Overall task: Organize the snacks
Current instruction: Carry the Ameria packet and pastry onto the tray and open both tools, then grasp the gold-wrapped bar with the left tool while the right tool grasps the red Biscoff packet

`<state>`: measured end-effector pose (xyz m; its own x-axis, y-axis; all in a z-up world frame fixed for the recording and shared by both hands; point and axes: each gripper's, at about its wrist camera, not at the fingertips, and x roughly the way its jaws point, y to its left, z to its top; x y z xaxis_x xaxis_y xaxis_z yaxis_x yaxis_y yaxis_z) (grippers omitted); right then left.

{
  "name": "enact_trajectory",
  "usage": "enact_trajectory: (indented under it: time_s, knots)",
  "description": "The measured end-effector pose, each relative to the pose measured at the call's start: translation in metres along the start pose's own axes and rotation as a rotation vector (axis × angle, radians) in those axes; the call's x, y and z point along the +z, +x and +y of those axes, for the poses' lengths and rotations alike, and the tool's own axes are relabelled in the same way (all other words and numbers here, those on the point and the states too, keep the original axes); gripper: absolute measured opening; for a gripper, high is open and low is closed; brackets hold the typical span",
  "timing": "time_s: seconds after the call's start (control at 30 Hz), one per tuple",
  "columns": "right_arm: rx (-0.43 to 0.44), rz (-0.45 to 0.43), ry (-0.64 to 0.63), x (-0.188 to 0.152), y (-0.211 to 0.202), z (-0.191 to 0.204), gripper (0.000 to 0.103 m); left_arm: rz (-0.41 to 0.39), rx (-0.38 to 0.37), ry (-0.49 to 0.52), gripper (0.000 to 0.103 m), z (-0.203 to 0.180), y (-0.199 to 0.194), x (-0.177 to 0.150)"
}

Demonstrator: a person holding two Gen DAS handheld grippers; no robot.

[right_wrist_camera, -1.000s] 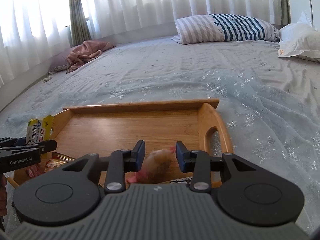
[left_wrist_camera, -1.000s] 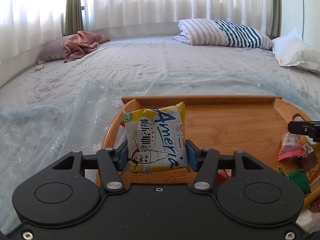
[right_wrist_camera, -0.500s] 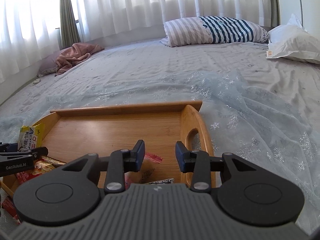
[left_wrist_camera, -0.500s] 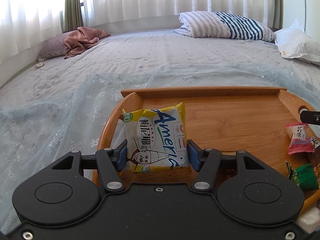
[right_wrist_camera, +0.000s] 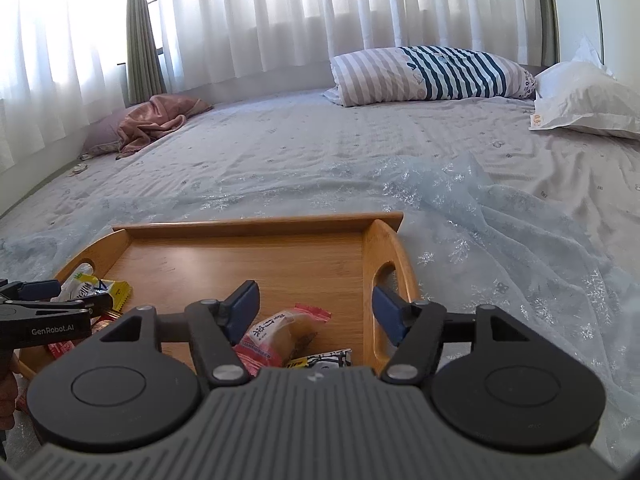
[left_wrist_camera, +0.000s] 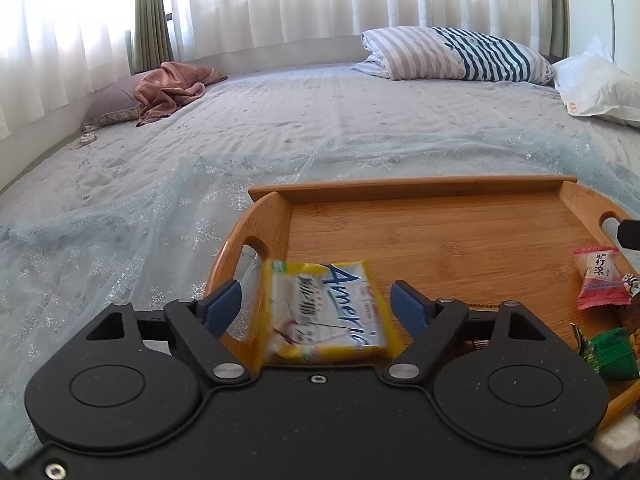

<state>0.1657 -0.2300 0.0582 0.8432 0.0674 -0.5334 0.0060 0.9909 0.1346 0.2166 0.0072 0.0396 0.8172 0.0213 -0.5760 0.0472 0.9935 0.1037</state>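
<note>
Two handheld grippers hover over the near edge of a wooden tray [left_wrist_camera: 440,236] that sits on a bed spread with pale blue snowflake gauze [left_wrist_camera: 120,232]. Both sets of jaws are opening. The left gripper [left_wrist_camera: 316,302] has its blue pads clear of a yellow snack packet [left_wrist_camera: 324,312], which lies tilted and blurred between them at the tray's left end, beside the handle cut-out. The right gripper [right_wrist_camera: 316,312] stands just as wide over a pink-wrapped snack [right_wrist_camera: 276,336] lying on the tray floor near the right handle, touching neither pad; a black-and-white wrapper [right_wrist_camera: 324,358] peeks out just below it. From the left wrist view, a pink packet [left_wrist_camera: 600,278] with printed characters and a green-wrapped sweet [left_wrist_camera: 608,354] lie at the tray's right side, close together. The far half of the tray is bare wood. Beyond it, a striped pillow [right_wrist_camera: 432,74] and a white pillow [right_wrist_camera: 584,100] rest near the curtained window [right_wrist_camera: 280,20], and a pink blanket [left_wrist_camera: 172,90] is crumpled at the far left of the bed.
</note>
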Motion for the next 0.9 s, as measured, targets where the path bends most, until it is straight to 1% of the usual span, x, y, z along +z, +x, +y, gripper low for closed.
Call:
enact_trajectory:
  time_s: [0.03, 0.1, 0.23, 0.27, 0.4, 0.5, 0.63, 0.8, 0.9]
  knots:
    - [0.001, 0.0, 0.001, 0.0, -0.002, 0.001, 0.086, -0.005, 0.005, 0.0, 0.086, 0.0, -0.003, 0.0]
    - [0.005, -0.003, 0.008, -0.001, -0.005, 0.001, 0.09, -0.012, 0.012, -0.002, 0.087, 0.002, -0.007, 0.002]
    - [0.011, -0.006, 0.022, -0.003, -0.012, 0.001, 0.092, -0.011, 0.018, -0.002, 0.088, 0.003, -0.015, 0.003]
    - [0.012, -0.005, 0.023, -0.004, -0.013, 0.001, 0.093, -0.011, 0.021, -0.002, 0.089, 0.003, -0.017, 0.003]
    - [0.009, 0.0, 0.024, -0.007, -0.02, 0.002, 0.103, -0.023, 0.033, 0.001, 0.094, 0.003, -0.03, 0.0]
    - [0.005, -0.004, 0.014, -0.01, -0.029, 0.004, 0.103, -0.025, 0.019, -0.019, 0.098, 0.003, -0.041, -0.003]
    - [-0.024, 0.006, 0.0, -0.016, -0.04, 0.005, 0.103, -0.026, -0.04, -0.033, 0.101, 0.001, -0.059, -0.012]
    - [-0.05, 0.028, -0.004, -0.026, -0.054, 0.005, 0.103, -0.048, -0.05, 0.005, 0.103, -0.009, -0.082, -0.022]
    - [-0.059, 0.038, -0.012, -0.032, -0.062, 0.006, 0.103, -0.05, -0.06, 0.008, 0.103, -0.011, -0.093, -0.027]
